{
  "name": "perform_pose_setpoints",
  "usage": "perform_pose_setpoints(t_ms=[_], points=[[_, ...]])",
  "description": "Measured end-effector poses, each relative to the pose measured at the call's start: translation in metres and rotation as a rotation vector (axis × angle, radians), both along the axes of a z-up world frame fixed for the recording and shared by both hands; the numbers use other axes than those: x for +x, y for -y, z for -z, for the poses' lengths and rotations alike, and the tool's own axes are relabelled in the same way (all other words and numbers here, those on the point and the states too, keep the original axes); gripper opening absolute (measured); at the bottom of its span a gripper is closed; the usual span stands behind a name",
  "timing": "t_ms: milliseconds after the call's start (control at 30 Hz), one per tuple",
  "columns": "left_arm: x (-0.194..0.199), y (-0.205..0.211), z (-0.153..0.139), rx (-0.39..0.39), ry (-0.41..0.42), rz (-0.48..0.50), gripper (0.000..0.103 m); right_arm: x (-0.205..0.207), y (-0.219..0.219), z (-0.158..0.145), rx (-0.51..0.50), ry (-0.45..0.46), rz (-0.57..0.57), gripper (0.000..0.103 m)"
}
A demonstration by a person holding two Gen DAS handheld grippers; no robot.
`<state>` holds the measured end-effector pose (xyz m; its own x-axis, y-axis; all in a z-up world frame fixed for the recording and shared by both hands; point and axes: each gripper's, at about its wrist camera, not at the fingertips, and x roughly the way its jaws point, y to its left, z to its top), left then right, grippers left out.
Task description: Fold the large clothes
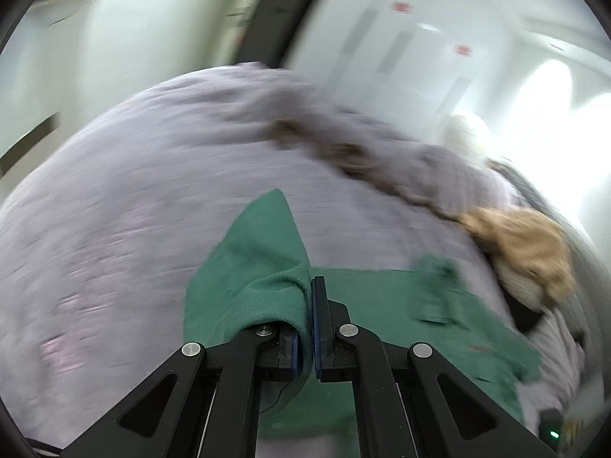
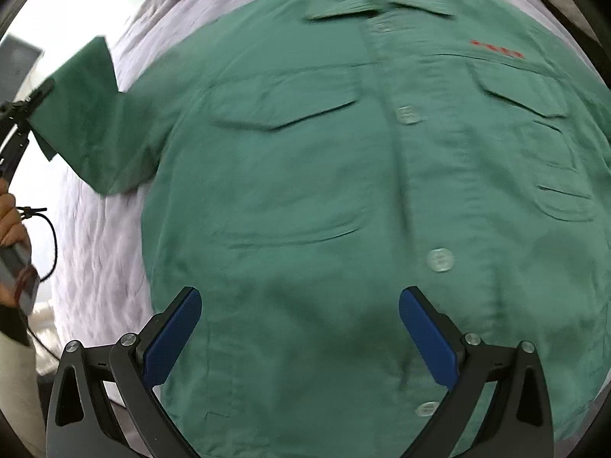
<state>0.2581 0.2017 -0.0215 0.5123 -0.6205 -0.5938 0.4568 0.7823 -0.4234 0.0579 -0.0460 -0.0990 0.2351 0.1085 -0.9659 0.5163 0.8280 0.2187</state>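
A green short-sleeved work shirt (image 2: 324, 175) lies front up on a lilac bedspread (image 2: 99, 252), buttoned, with two chest pockets and red lettering. My right gripper (image 2: 299, 328) is open, hovering over the shirt's lower front. My left gripper (image 1: 310, 316) is shut on the green sleeve (image 1: 259, 271) and holds it lifted. In the right wrist view the left gripper (image 2: 44, 89) shows at the far left, gripping the sleeve's (image 2: 88, 114) cuff.
The lilac bedspread (image 1: 133, 210) covers the bed. A tan and brown garment (image 1: 527, 248) lies heaped at the bed's right side. White walls and doors (image 1: 401, 38) stand behind. The person's hand (image 2: 9, 221) holds the left gripper's handle.
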Motion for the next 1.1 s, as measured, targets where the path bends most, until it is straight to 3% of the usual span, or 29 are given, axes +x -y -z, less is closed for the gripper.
perform_pose_setpoints(t_ms=[133, 233, 333, 400, 467, 500, 533, 600, 733, 867, 1033, 1100], points=[[-0.041, 0.093, -0.025, -0.029, 0.04, 0.198, 0.006, -0.021, 0.044, -0.01, -0.025, 0.037, 0.092, 0.103], [-0.06, 0.159, -0.016, 0.012, 0.028, 0.284, 0.006, -0.039, 0.079, -0.009, -0.035, 0.036, 0.172, 0.103], [-0.086, 0.223, 0.014, 0.138, 0.026, 0.328, 0.007, -0.056, 0.105, -0.002, -0.049, 0.017, 0.22, 0.103], [-0.103, 0.251, 0.04, 0.268, 0.043, 0.345, 0.007, -0.063, 0.116, 0.003, -0.062, 0.001, 0.232, 0.103], [-0.118, 0.271, 0.066, 0.368, 0.028, 0.372, 0.014, -0.072, 0.128, 0.004, -0.072, -0.005, 0.23, 0.103], [-0.123, 0.274, 0.073, 0.394, 0.025, 0.372, 0.025, -0.072, 0.132, 0.004, -0.081, -0.003, 0.223, 0.103], [-0.123, 0.268, 0.083, 0.409, 0.026, 0.371, 0.051, -0.071, 0.134, 0.002, -0.09, 0.001, 0.217, 0.103], [-0.132, 0.264, 0.083, 0.431, 0.052, 0.359, 0.09, -0.064, 0.135, -0.002, -0.105, 0.014, 0.203, 0.103], [-0.142, 0.239, 0.064, 0.44, 0.087, 0.356, 0.092, -0.032, 0.134, -0.018, -0.157, 0.077, 0.127, 0.103], [-0.125, 0.184, 0.05, 0.461, 0.084, 0.208, 0.092, 0.019, 0.106, -0.035, -0.227, 0.156, -0.035, 0.103], [-0.075, 0.12, 0.065, 0.513, -0.034, -0.025, 0.092, 0.089, 0.038, -0.02, -0.37, 0.161, -0.329, 0.103], [-0.061, 0.106, 0.08, 0.537, -0.082, -0.093, 0.092, 0.1, 0.022, -0.009, -0.382, 0.153, -0.386, 0.103]])
